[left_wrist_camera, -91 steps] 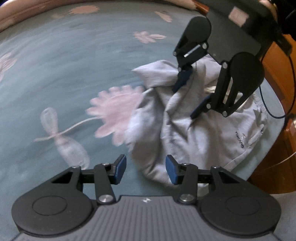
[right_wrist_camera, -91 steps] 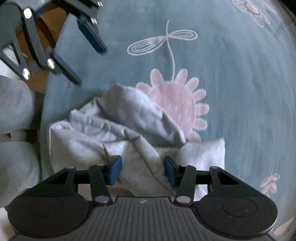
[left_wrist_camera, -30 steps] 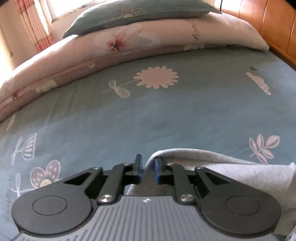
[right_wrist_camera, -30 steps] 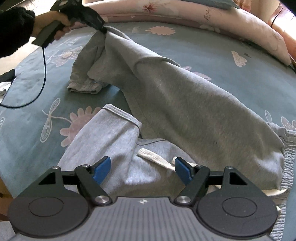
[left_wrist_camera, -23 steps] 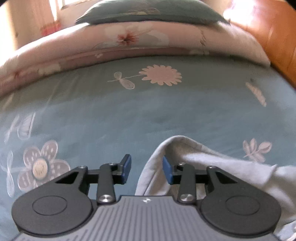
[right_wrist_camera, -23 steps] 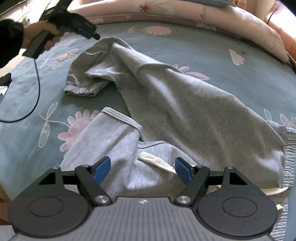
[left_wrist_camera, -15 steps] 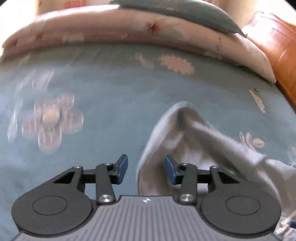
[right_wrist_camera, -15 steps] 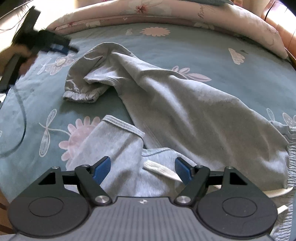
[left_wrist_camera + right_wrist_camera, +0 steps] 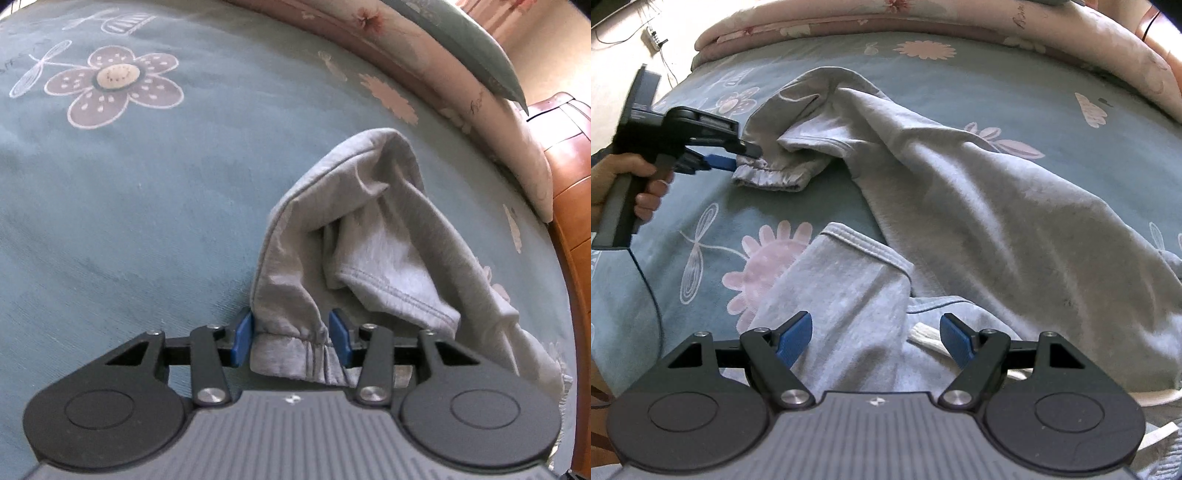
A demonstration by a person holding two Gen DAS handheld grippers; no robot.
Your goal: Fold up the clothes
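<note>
Ideally the left tongs (image 9: 291,334) (parted, straddling the gray sweatpants' cuff (image 9: 291,354)) close squarely before dragging toward nine o'clock; right tongs (image 9: 876,339) gape empty.

— How is the left gripper (image 9: 291,341) built?

— Matte black linkages are seen, with blue pads (image 9: 242,338) on the fingers, silver screws at the pivots, two round discs behind them and a ribbed grey housing marked with a small white logo.

— And the right gripper (image 9: 877,338)?

— The same make is shown. Bare skin is seen on the hand (image 9: 626,184) around the other tool's grey handle, and a black cable (image 9: 650,295) is trailed below it.
</note>
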